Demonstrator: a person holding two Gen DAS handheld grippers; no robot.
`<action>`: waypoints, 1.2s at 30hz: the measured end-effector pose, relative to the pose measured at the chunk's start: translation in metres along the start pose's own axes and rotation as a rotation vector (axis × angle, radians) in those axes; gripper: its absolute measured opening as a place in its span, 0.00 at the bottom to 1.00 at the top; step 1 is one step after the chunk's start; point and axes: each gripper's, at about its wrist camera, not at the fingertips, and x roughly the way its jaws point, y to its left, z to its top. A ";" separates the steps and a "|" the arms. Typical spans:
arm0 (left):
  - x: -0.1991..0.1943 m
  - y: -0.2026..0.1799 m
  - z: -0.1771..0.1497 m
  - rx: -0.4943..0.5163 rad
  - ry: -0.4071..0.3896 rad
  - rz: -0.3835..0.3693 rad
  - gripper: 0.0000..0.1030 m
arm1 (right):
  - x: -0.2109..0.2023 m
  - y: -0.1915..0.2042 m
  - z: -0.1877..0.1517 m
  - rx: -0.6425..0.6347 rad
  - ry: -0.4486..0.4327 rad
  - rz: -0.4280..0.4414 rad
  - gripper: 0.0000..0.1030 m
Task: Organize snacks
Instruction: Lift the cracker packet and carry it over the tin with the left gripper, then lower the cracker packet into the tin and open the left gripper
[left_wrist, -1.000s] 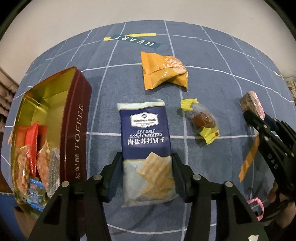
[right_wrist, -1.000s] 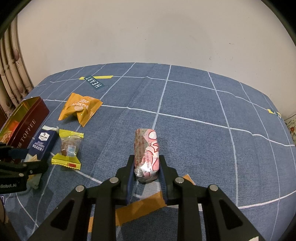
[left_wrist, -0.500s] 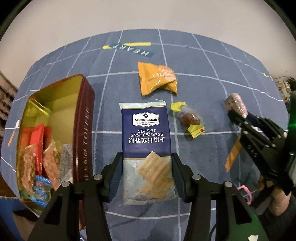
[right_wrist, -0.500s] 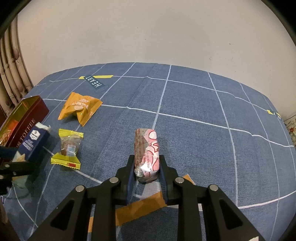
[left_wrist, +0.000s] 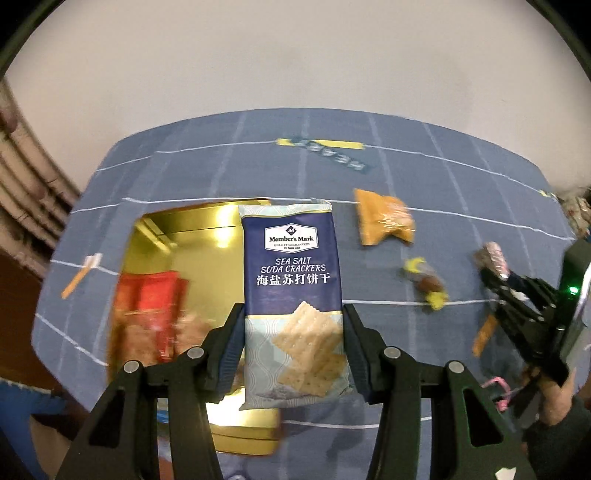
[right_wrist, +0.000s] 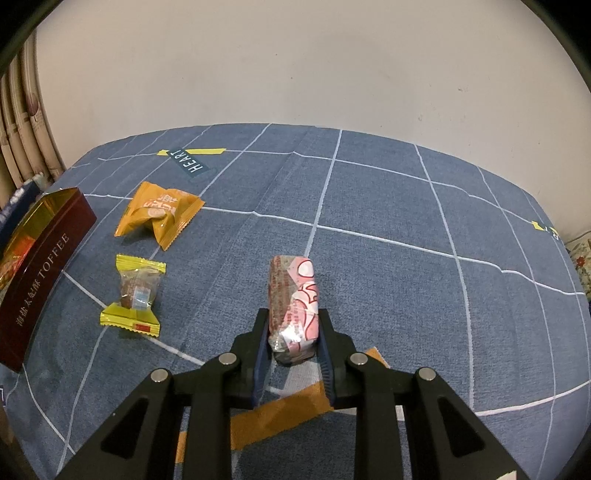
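Now cracker pack (left_wrist: 293, 295) over toffee tin (left_wrist: 192, 236), previously beside

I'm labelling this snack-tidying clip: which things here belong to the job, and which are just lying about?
Job:
- blue sea salt soda cracker packet, in left gripper
- pink-wrapped snack bar, in right gripper
- dark red toffee tin
- orange snack pouch
- yellow-ended wrapped candy

Lying about:
- blue checked tablecloth
- orange tape strip
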 end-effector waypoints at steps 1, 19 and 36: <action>0.000 0.009 0.000 -0.012 0.004 0.016 0.45 | 0.000 0.000 0.000 0.000 0.000 0.000 0.24; 0.039 0.071 -0.040 -0.047 0.149 0.101 0.46 | 0.000 0.000 0.000 -0.003 0.001 -0.006 0.24; 0.056 0.072 -0.049 -0.026 0.189 0.107 0.46 | 0.000 0.001 0.001 -0.013 0.004 -0.014 0.25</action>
